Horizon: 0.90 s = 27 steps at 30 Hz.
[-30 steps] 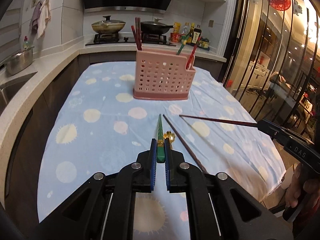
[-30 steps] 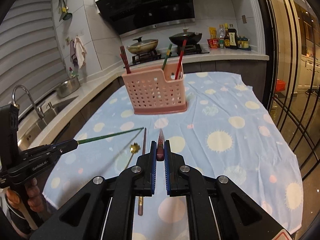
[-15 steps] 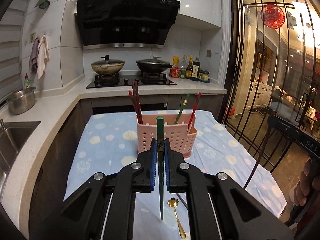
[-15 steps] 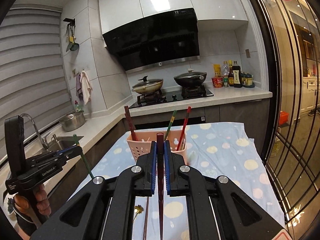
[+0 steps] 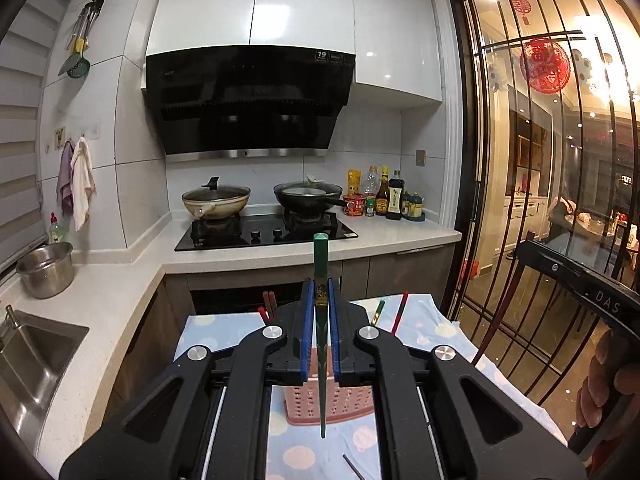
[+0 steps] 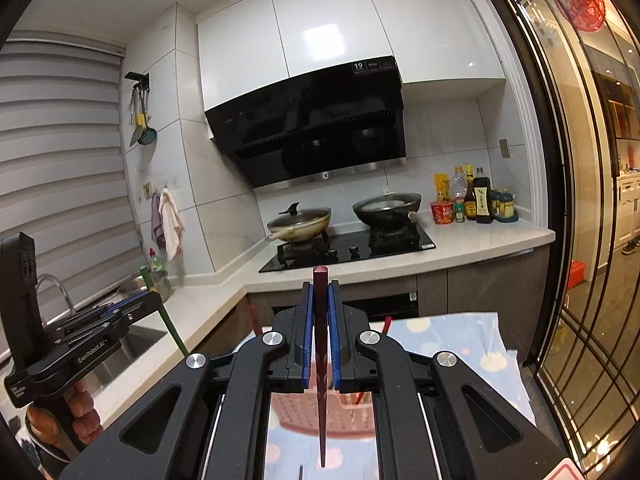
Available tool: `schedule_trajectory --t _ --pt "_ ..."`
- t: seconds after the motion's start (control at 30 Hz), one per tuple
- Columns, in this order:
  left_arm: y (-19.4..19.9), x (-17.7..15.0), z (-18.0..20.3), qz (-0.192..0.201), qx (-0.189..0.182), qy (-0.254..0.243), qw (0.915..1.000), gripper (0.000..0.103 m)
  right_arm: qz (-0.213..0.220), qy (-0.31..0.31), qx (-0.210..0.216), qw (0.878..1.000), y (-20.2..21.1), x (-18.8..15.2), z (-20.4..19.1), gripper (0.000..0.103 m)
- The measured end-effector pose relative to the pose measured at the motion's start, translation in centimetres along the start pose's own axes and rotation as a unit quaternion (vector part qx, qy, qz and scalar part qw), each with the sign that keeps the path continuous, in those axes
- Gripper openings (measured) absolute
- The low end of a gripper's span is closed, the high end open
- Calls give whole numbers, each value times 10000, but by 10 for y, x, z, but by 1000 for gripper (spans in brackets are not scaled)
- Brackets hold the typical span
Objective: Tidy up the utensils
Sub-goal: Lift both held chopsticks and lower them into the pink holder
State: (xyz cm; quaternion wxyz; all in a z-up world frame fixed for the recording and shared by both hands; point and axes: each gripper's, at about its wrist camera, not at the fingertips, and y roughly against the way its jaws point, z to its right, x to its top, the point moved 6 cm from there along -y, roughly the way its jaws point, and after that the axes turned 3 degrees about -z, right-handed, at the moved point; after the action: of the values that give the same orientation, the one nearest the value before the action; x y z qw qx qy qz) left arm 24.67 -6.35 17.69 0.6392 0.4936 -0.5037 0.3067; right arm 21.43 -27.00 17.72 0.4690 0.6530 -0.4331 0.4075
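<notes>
Green tapered chopstick [image 5: 321,344] clamped upright in my left gripper [image 5: 320,312], dark red one [image 6: 321,356] in my right gripper [image 6: 320,312]. Pink perforated plastic basket [image 5: 308,404] mostly hidden behind my fingers [image 5: 306,340]; contents cut off.

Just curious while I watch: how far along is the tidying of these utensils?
Partly done. Several chopsticks already stand in the pink basket. In hand: the left gripper clamps a green chopstick, the right gripper a dark red chopstick. Left: dropping both in, plus a dark stick lying on the cloth.
</notes>
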Motion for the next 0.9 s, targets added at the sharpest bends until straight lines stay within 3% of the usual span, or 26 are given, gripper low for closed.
schedule_trajectory --t 0.23,0.43,0.6,0.9 --pt "-32 41 -5 81 111 -4 9999 7 167 23 -5 9999 -37 40 -8 7" --pt "-61 46 -9 -45 163 -1 9999 7 166 29 -9 9999 -73 52 -15 7" --pt "-86 37 -10 -239 183 -15 9995 7 -28 50 -2 10000 -104 41 -17 7" --pt "-124 0 -15 -686 193 -2 9975 7 -597 39 -46 9982 -149 -9 -11 7"
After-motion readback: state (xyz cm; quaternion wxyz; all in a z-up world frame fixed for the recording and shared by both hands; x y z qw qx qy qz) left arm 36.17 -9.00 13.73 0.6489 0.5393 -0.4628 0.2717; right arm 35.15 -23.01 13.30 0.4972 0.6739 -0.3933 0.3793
